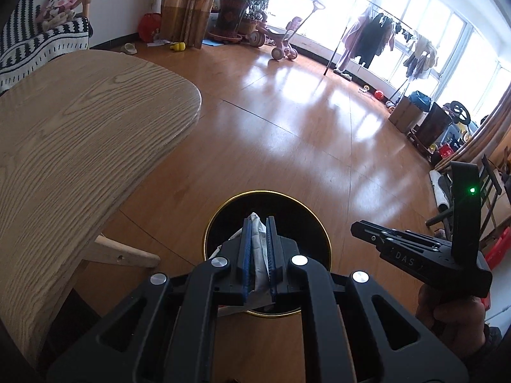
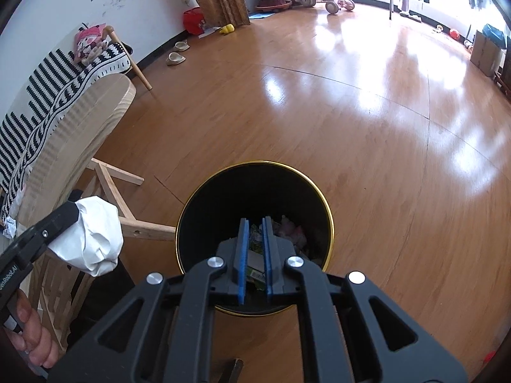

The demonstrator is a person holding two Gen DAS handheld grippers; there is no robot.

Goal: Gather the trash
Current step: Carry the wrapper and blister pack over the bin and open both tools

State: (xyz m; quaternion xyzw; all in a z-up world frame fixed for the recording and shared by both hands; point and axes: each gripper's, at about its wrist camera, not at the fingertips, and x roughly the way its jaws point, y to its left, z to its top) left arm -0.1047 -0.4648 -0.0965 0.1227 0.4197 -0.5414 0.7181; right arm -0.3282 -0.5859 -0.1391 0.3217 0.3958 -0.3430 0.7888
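Note:
A black bin with a gold rim (image 1: 306,206) stands on the wooden floor beside a table. My left gripper (image 1: 258,220) is shut on a crumpled white paper (image 1: 257,239) and hangs above the bin's near left side. The right wrist view shows that paper (image 2: 92,236) as a fat wad sticking out of the left gripper's tip. My right gripper (image 2: 255,220) points down into the bin (image 2: 325,204), its blue pads a narrow gap apart. Through the gap I see a green wrapper (image 2: 255,233) among the trash, not pressed by either pad. Pinkish crumpled trash (image 2: 293,233) lies inside.
A light wooden table (image 1: 80,127) with a leg frame (image 2: 127,175) stands just left of the bin. A small crumpled white scrap (image 2: 9,225) lies at its edge. A chair with a striped blanket (image 2: 64,73) stands behind. A tricycle (image 1: 281,41) and a clothes rack (image 1: 377,32) stand far off.

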